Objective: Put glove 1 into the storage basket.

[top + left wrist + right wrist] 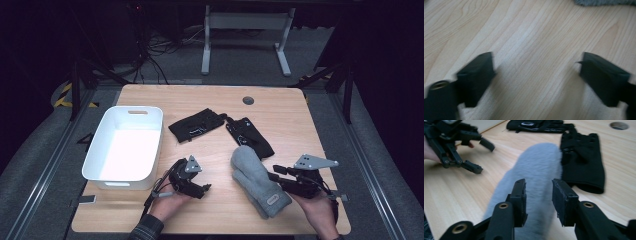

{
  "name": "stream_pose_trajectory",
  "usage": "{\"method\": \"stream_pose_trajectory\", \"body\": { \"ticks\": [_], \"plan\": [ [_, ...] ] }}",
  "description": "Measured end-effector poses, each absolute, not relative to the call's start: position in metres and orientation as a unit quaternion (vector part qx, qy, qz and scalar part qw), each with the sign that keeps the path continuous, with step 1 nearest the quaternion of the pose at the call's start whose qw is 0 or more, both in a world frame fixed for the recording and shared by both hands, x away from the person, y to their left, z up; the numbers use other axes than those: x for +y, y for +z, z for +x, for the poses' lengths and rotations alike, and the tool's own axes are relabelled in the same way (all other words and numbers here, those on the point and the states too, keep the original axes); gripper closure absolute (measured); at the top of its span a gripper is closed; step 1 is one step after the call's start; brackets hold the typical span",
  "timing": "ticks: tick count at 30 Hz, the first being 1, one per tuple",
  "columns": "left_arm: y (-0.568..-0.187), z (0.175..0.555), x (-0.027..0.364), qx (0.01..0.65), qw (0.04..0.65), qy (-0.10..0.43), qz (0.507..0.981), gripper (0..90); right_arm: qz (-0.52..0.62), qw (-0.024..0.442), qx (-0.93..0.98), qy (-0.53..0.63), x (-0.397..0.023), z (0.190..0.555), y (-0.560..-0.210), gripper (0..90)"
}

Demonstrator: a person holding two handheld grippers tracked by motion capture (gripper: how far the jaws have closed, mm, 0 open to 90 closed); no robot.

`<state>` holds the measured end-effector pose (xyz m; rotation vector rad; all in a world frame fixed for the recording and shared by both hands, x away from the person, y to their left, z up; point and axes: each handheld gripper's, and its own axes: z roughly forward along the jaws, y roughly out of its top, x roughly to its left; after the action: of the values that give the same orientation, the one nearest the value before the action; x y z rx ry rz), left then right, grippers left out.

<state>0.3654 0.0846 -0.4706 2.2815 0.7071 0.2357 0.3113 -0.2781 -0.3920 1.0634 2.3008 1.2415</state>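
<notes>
Right claw (539,195) standing part-open over grey mittens (257,180), gripping nothing; mittens lying front-right on table (210,100). Left claw (536,77) hanging wide open, empty, over bare wood.

grey mittens (257,180): fuzzy grey pair, stacked flat on the wooden table, cuffs toward the person, a small tag near one cuff. top mitten (537,182) lies under and between the right gripper's fingers (520,195), which stand apart over it; tips point away past the fingers.
</notes>
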Motion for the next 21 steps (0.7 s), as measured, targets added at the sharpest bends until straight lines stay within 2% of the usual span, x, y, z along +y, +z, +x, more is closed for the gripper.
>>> {"method": "stream_pose_trajectory", "body": {
  "ticks": [1, 3, 4, 5, 6, 12, 13, 21],
  "plan": [
    [-0.469, 0.365, 0.085, 0.274, 0.365, 0.092, 0.885, 23.9, 0.374, 0.161, 0.805, 0.432, -0.284, 0.313, -0.392, 73.3],
    [-0.464, 0.362, 0.084, 0.268, 0.377, 0.089, 0.882, 38.5, 0.375, 0.158, 0.808, 0.426, -0.295, 0.316, -0.393, 82.4],
    [-0.464, 0.362, 0.084, 0.268, 0.377, 0.089, 0.882, 42.4, 0.375, 0.158, 0.808, 0.426, -0.295, 0.316, -0.393, 82.4],
    [-0.461, 0.36, 0.082, 0.269, 0.385, 0.085, 0.879, 42.4, 0.376, 0.158, 0.809, 0.422, -0.298, 0.317, -0.394, 84.6],
    [-0.458, 0.359, 0.08, 0.267, 0.388, 0.077, 0.879, 51.9, 0.377, 0.157, 0.813, 0.415, -0.302, 0.319, -0.396, 88.2],
    [-0.442, 0.347, 0.053, 0.233, 0.405, 0.039, 0.883, 87.3, 0.386, 0.139, 0.829, 0.379, -0.319, 0.32, -0.414, 89.7],
    [-0.439, 0.346, 0.048, 0.227, 0.405, 0.036, 0.885, 89.5, 0.387, 0.134, 0.832, 0.373, -0.32, 0.32, -0.418, 89.7],
    [-0.424, 0.344, 0.006, 0.198, 0.422, 0.013, 0.885, 89.7, 0.385, 0.104, 0.849, 0.347, -0.324, 0.315, -0.438, 89.8]
  ]
}}
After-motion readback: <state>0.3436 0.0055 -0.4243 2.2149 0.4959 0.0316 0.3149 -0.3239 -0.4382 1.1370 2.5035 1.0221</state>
